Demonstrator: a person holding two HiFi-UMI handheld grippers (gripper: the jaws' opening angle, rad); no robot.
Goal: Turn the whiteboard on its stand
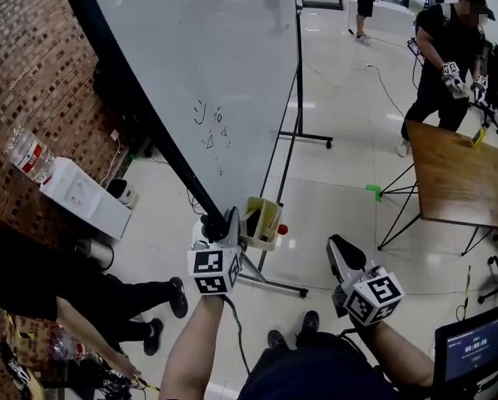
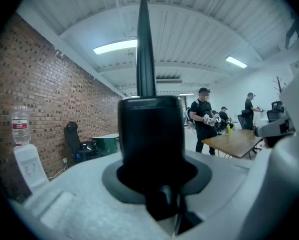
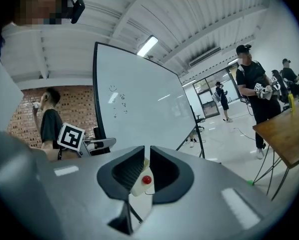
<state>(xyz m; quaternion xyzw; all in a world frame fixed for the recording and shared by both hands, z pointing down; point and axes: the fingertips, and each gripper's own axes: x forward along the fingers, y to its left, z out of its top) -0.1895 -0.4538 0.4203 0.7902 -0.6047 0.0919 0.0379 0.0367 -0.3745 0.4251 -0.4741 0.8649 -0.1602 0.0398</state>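
The big whiteboard [image 1: 207,57] leans across the head view, its black frame edge [image 1: 141,107] running down to my left gripper [image 1: 218,223]. That gripper is shut on the frame's lower end. In the left gripper view the black frame [image 2: 145,59] rises straight up from between the jaws. A pale tray with a red knob [image 1: 282,229] hangs just right of it. My right gripper [image 1: 339,248] hovers to the right, off the board, its jaws a narrow slit apart and empty. The right gripper view [image 3: 147,156] faces the whiteboard [image 3: 139,99] and the red knob [image 3: 147,180].
The stand's legs [image 1: 303,136] and near foot bar [image 1: 274,286] lie on the pale floor. A wooden table [image 1: 457,173] stands right, with a person [image 1: 449,48] behind it. A water dispenser [image 1: 82,194] stands against the brick wall, and another person [image 1: 32,282] is at my left.
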